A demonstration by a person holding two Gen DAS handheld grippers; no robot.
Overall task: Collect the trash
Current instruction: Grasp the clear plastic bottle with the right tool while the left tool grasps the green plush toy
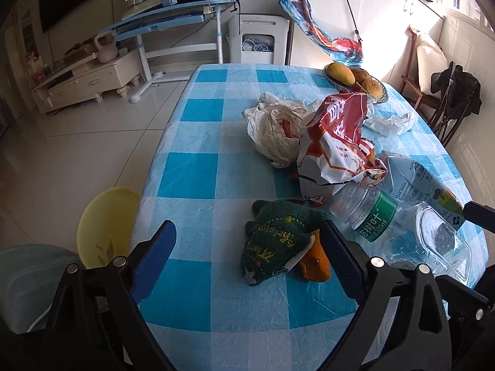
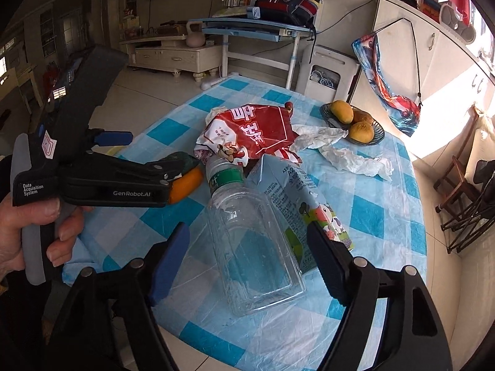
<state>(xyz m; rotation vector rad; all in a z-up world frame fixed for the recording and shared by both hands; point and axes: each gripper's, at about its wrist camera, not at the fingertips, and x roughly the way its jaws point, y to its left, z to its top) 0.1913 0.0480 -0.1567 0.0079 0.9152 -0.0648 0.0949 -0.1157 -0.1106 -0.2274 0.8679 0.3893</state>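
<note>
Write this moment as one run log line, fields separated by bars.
left claw: open around green knitted toy | right claw: open around clear plastic bottle | nothing lifted yet

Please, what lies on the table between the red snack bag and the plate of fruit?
Crumpled white tissue paper lies there, stretching from the red snack bag toward the plate of fruit. The right wrist view shows it best.
</note>
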